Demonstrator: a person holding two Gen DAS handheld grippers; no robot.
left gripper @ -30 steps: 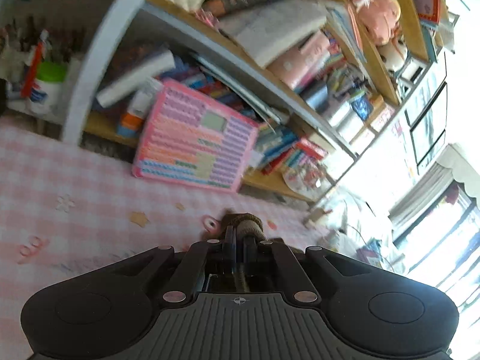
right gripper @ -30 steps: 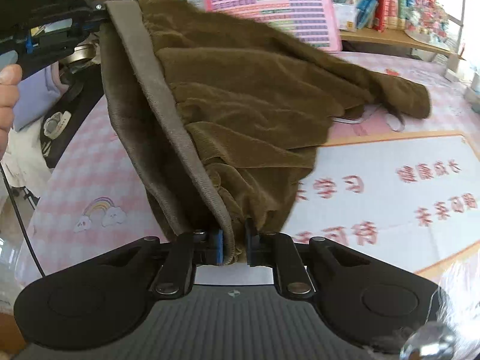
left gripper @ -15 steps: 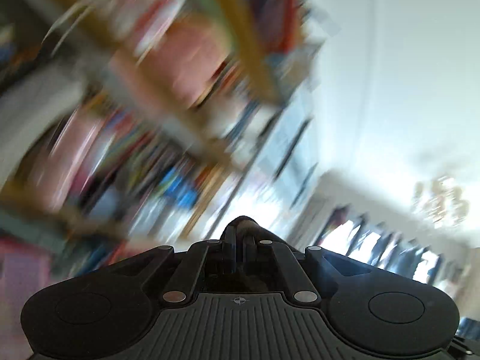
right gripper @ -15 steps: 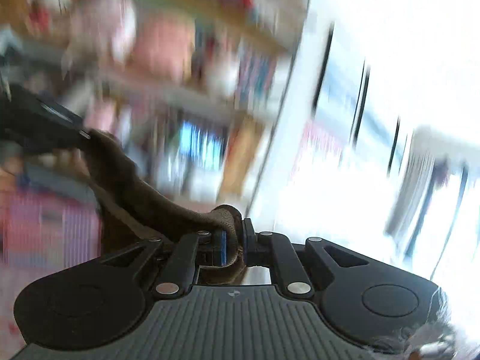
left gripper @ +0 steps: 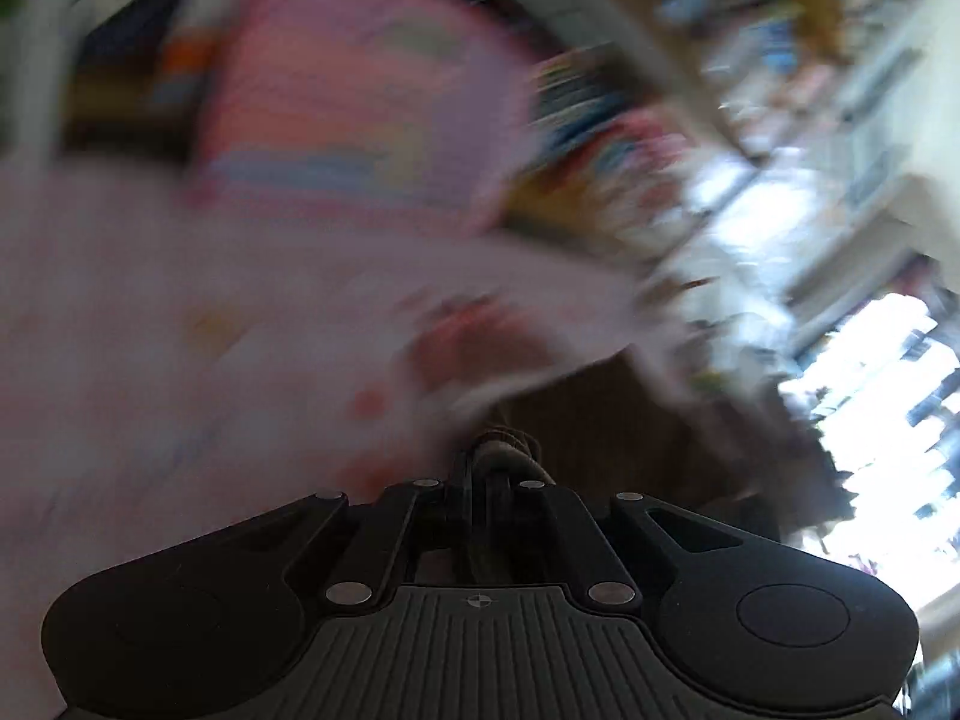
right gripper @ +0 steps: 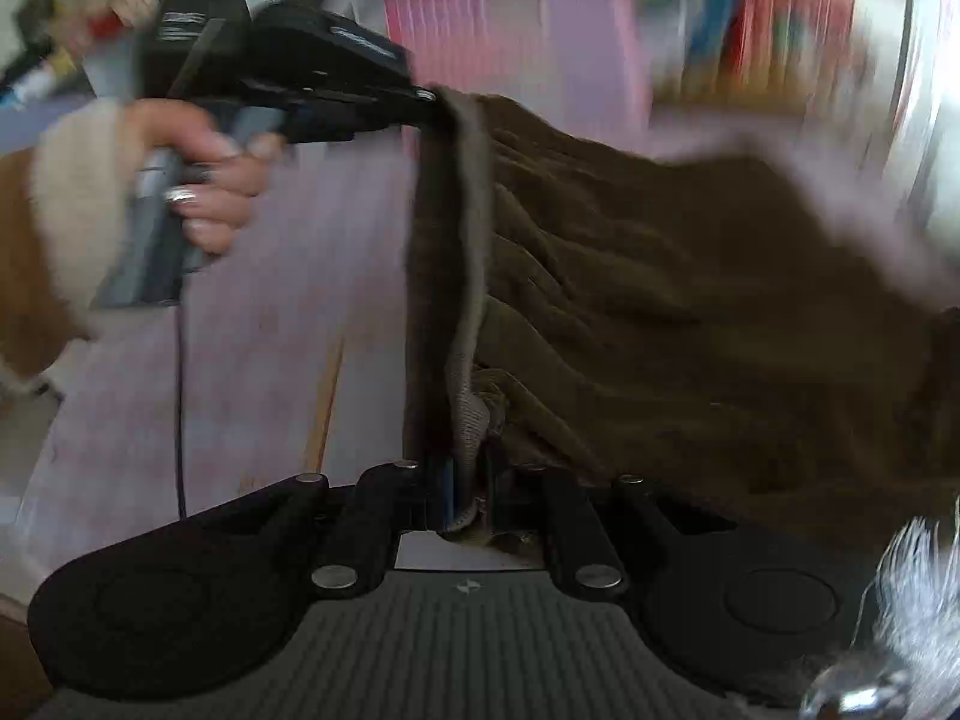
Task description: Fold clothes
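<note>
brown corduroy garment [right gripper: 660,300] stretched by its grey waistband [right gripper: 465,240] between both tongs, left tongs [right gripper: 429,97] at upper left of the right-wrist frame, right tongs [right gripper: 459,480] at bottom centre, each pinching the band. rest draped rightward over the pink table [right gripper: 270,300]. unfolded yet; every fold seemingly left.

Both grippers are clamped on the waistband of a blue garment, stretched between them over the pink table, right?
Not blue: the right wrist view shows a brown garment. The left gripper and right gripper do clamp its waistband, over the pink table.
</note>
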